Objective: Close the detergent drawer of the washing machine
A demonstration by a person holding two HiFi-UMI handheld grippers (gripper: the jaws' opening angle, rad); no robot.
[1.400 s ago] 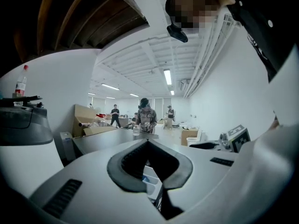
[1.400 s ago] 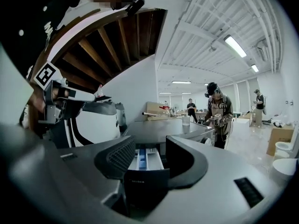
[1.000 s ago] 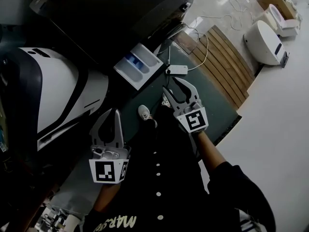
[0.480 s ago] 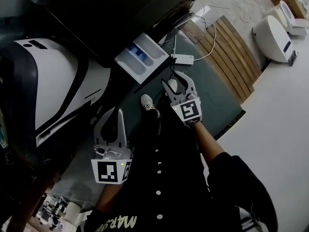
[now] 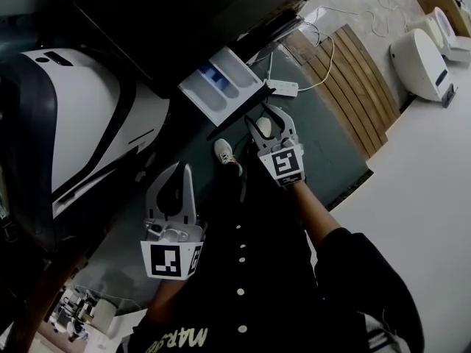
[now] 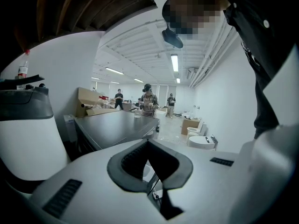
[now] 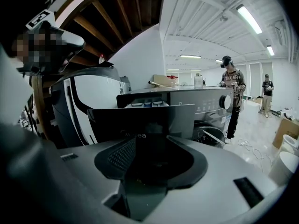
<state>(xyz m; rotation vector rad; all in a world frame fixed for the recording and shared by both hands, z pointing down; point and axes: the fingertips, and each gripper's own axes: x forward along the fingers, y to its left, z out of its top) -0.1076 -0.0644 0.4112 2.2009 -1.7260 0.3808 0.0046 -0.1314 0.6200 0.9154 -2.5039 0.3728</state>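
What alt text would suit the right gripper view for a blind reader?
The right gripper, fingers open and empty, faces the dark front of the pulled-out detergent drawer of a washing machine. A person stands beyond it in a bright room.

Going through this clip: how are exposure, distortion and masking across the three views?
Head view: underexposed, the washing machine nearly black, the pale floor far brighter; the detergent drawer still reads. Left gripper view: strong fisheye bend, ceiling light bright, a mosaic patch at top. Right gripper view: same fisheye bend, the drawer's front dark and close, a mosaic patch upper left.
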